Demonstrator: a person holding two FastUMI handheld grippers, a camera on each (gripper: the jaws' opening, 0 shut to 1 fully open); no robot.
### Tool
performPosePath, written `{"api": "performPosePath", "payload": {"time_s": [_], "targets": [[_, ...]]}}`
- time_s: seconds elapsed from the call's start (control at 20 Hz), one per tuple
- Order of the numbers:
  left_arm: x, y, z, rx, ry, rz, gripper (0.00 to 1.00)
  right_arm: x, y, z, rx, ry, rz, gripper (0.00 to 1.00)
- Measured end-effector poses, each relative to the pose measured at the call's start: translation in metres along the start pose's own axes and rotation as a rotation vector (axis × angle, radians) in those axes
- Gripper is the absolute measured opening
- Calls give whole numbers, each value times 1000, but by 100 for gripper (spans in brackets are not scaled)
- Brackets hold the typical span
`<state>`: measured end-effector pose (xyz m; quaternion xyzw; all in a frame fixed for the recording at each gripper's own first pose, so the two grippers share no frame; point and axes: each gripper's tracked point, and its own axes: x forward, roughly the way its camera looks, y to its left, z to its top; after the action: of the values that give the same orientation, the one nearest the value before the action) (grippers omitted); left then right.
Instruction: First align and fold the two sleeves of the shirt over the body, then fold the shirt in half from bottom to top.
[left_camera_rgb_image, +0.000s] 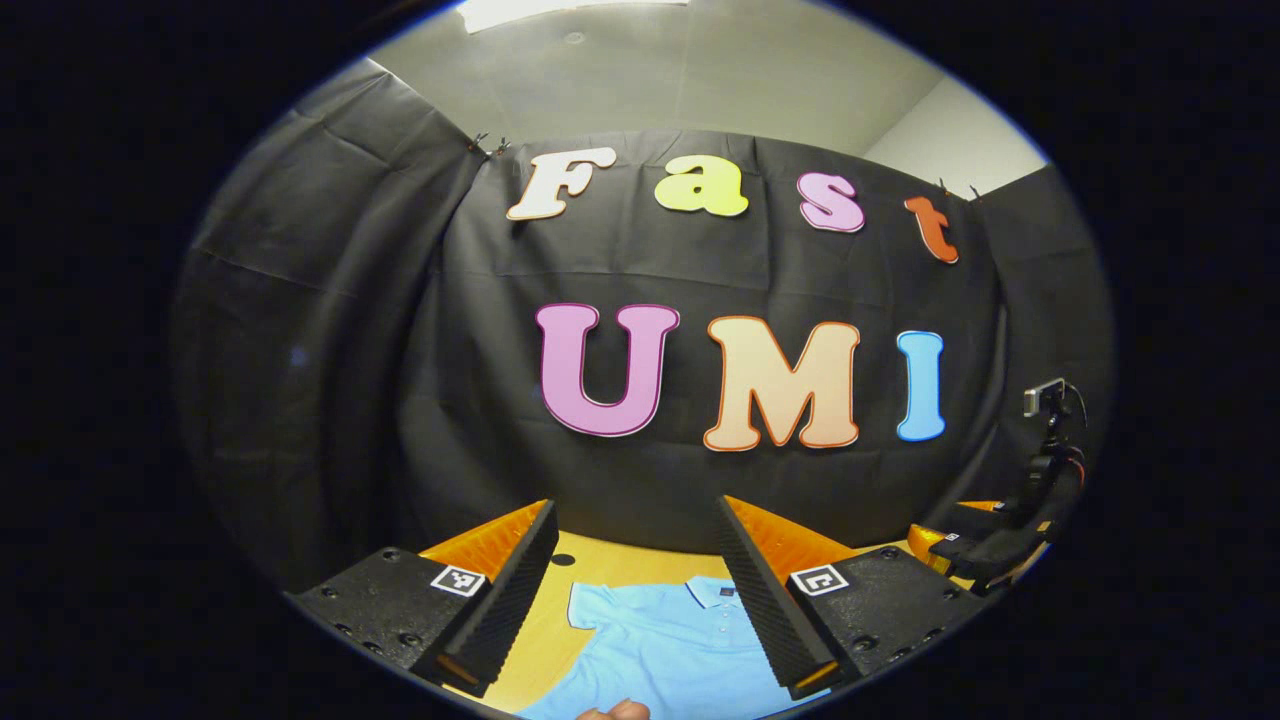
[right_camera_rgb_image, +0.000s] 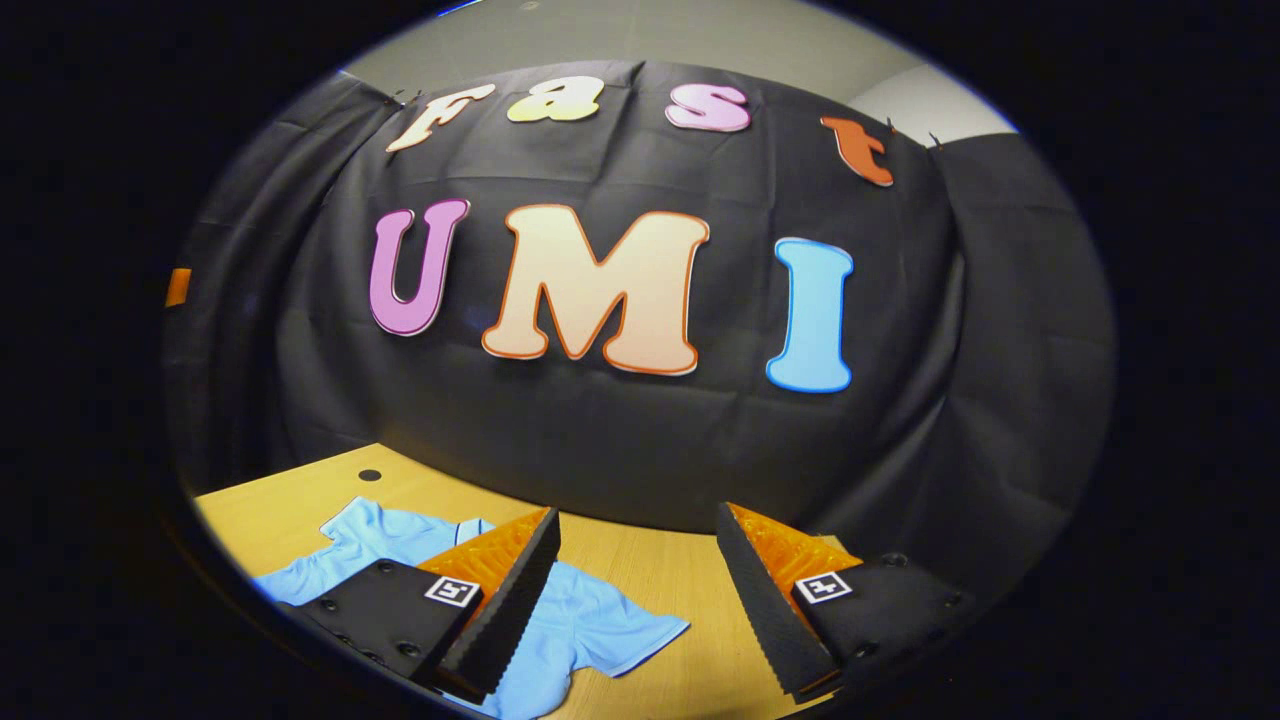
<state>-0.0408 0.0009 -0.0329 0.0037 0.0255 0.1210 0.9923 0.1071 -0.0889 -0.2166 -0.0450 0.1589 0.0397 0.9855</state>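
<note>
Hovering above the tabletop (right_camera_rgb_image: 660, 570), I hold both grippers raised and pointed at the booth's wall, with nothing between their fingers. The left gripper (left_camera_rgb_image: 640, 600) has its fingers spread wide apart over the shirt (left_camera_rgb_image: 660, 640), which lies flat with its collar (left_camera_rgb_image: 712, 592) toward the wall. The right gripper (right_camera_rgb_image: 640, 600) is likewise spread wide and holds nothing; in the right gripper view the shirt (right_camera_rgb_image: 590, 625) lies below and to the left of it, one short sleeve (right_camera_rgb_image: 640, 632) spread out on the wood and the other sleeve (right_camera_rgb_image: 352, 520) reaching toward a small dark hole (right_camera_rgb_image: 369, 475) in the tabletop. In the left gripper view, part of a hand (left_camera_rgb_image: 612, 711) shows at the lower edge, and a small camera on a stand (left_camera_rgb_image: 1045, 398) sits to the right.

Risks, as I judge them: both sleeves look unfolded, so the whole task lies ahead. Coming down from this height, a finger could pinch both layers of cloth and drag the body along with the sleeve, leaving the shirt skewed. A shallow bite on the sleeve hem could slip mid-fold and leave a crease. If my two grippers move unevenly, the sleeves will not line up, and the later bottom-to-top fold will come out crooked.

Containers: I see none on the tabletop, so there are no contents to report.
</note>
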Motion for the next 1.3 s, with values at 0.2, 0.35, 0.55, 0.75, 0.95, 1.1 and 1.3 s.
{"api": "performPosePath", "payload": {"time_s": [0.2,0.35,0.55,0.75,0.95,1.1,1.3], "targets": [[-2,1,3,22,1,42,94,32,-11,-51,-5,107,26,98],[1,1,1,50,9,65,94,53,-20,-85,-15,165,24,98],[7,4,-8,61,41,97,94,71,-18,-134,-41,262,58,98],[15,2,-16,63,66,110,95,80,-20,-185,-58,374,80,99],[23,-3,-25,73,95,110,94,91,-20,-227,-57,460,83,99],[29,-7,-29,80,108,110,95,96,-16,-245,-36,495,94,100],[31,-13,-30,84,112,102,95,101,-18,-269,-15,555,75,99]]}}
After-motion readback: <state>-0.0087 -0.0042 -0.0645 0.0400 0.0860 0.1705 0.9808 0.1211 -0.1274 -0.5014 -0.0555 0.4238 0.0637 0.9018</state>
